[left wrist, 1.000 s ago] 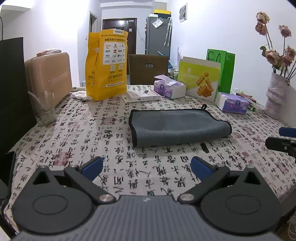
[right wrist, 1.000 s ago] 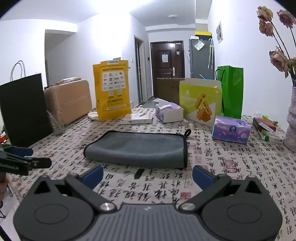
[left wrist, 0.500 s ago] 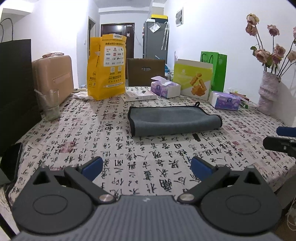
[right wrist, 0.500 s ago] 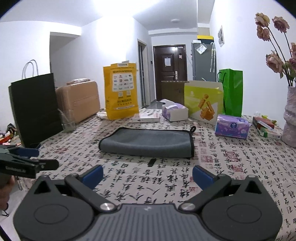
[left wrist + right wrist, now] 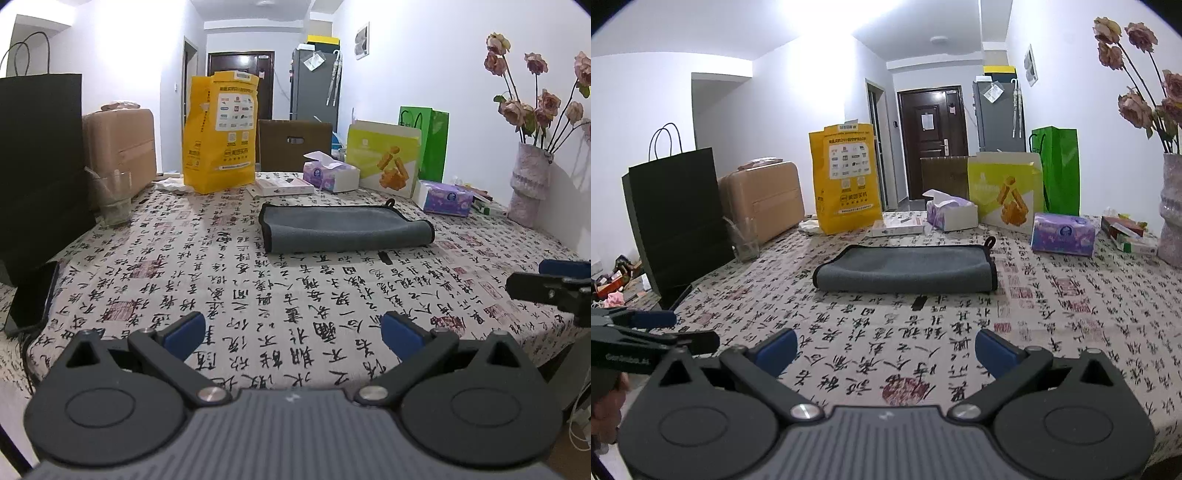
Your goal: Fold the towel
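Left gripper (image 5: 291, 328): wide open, holding nothing, low at the near edge of the table (image 5: 155, 266)
Towel (image 5: 345, 227): grey, lying flat in the middle of the table, well away from both grippers
Right gripper (image 5: 886, 350): wide open too, nothing in it
How far: the towel looks folded over already, with a rounded fold on one side
What is left: maybe one more fold, I can't be sure
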`<state>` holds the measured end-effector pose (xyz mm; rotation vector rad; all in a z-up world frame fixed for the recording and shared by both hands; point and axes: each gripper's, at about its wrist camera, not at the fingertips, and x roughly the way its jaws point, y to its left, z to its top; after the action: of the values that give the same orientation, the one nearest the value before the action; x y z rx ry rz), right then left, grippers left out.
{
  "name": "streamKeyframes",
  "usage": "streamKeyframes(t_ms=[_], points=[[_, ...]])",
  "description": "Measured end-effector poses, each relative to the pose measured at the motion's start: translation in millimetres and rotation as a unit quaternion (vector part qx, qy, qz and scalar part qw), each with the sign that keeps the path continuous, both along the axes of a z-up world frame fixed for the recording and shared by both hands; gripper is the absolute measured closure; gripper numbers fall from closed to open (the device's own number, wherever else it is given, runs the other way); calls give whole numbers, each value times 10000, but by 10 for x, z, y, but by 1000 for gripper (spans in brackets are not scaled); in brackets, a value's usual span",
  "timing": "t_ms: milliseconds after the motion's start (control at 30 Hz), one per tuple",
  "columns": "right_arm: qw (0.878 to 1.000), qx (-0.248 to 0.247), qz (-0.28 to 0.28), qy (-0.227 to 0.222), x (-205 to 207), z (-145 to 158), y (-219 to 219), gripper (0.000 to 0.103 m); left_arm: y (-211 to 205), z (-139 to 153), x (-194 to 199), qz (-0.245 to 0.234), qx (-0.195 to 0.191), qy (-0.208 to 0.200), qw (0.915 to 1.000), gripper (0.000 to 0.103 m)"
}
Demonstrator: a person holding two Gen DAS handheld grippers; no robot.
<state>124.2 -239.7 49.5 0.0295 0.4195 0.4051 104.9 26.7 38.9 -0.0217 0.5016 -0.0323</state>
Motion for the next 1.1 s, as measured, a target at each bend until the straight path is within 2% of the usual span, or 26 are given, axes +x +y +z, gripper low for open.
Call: streamKeyframes(t_ms=[700,1100], points=[[9998,-149,134,-5,-451,-246,191,0,-21,-250,-403,-57,-40,216,9997,0],[9997,14,212,146,-644,-360,195,0,-74,-294,-625,-176,-71,236,9995,0]])
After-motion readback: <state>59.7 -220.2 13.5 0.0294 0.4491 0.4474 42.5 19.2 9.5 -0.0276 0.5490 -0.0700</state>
